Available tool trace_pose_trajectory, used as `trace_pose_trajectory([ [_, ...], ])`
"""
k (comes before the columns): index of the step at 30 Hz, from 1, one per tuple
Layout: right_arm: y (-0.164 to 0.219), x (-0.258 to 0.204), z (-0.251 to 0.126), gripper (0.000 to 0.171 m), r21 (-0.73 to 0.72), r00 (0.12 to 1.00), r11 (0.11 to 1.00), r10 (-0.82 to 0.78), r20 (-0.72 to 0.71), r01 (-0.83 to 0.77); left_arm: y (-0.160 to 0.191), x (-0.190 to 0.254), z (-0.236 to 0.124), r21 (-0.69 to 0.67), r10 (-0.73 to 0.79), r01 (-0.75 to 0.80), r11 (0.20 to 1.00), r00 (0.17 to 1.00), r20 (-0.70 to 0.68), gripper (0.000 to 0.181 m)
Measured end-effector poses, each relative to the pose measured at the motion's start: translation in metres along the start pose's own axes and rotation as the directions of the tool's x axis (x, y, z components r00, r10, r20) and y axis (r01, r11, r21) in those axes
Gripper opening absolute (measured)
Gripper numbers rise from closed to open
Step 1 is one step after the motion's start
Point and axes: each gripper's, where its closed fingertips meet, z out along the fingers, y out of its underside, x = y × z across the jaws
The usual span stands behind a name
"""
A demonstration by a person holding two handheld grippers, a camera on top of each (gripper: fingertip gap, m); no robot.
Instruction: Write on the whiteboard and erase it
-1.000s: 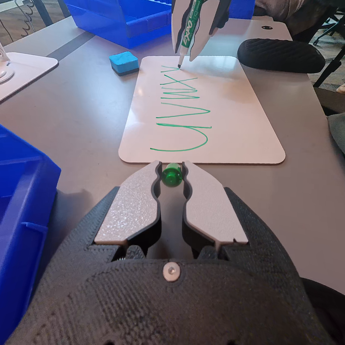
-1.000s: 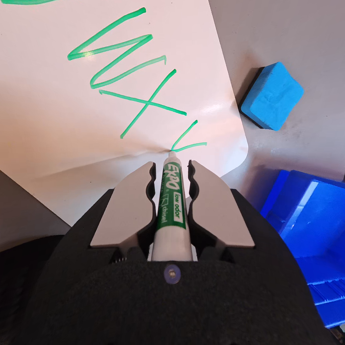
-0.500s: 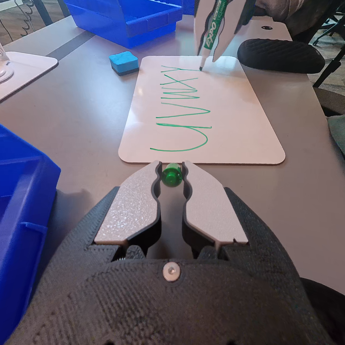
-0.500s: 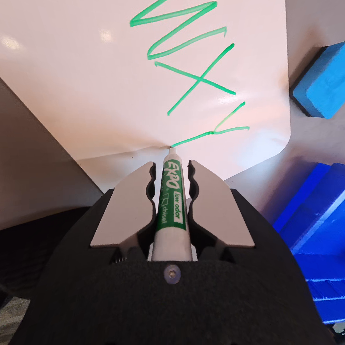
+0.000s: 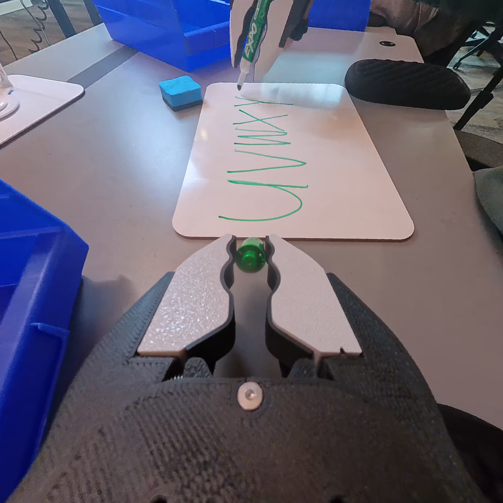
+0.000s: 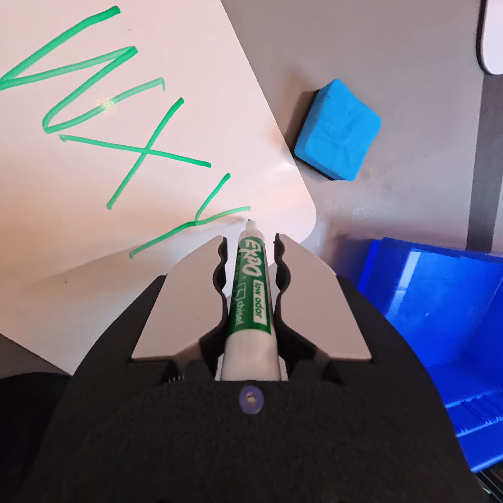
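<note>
Glossy whiteboard [image 5: 340, 168], foam eraser [image 5: 180, 88] (matt), smooth table [image 5: 109, 152]

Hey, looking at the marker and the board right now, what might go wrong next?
1. The marker tip sits near the whiteboard corner, so another stroke may run onto the table.
2. The right tool may drag across fresh green writing and smear it.
3. The eraser lies beside that corner and could get bumped.

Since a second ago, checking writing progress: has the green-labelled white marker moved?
Yes. The marker swung right along the whiteboard's far edge, then back left toward the blue foam eraser, tip lifted.
</note>
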Motion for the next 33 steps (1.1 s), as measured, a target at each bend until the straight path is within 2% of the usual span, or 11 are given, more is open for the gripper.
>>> trace_pose_trajectory([
  [5,0.005,-0.002,0.004,0.034,-0.028,1.000,1.000,-0.005,0.011,0.005,0.000,0.000,0.000,-0.001,0.000,0.000,1.000,1.000,0.000,0.020],
  [13,0.042,0.010,-0.002,0.033,-0.097,0.999,0.995,0.036,-0.025,-0.038,0.000,-0.001,0.001,-0.003,0.002,-0.002,1.000,1.000,0.002,0.020],
  [19,0.042,0.008,-0.002,0.033,-0.109,0.999,0.994,0.022,-0.032,-0.025,0.000,-0.001,0.001,-0.005,0.005,-0.005,1.000,1.000,0.003,0.020],
  [28,0.026,-0.070,-0.024,0.034,-0.093,0.990,0.994,-0.053,0.130,0.065,0.000,-0.002,0.001,-0.004,0.005,-0.005,1.000,1.000,0.002,0.020],
  [33,0.036,-0.064,-0.024,0.034,-0.112,0.995,0.992,-0.042,0.089,0.052,0.001,-0.001,0.002,-0.009,0.017,-0.017,1.000,1.000,0.007,0.020],
])
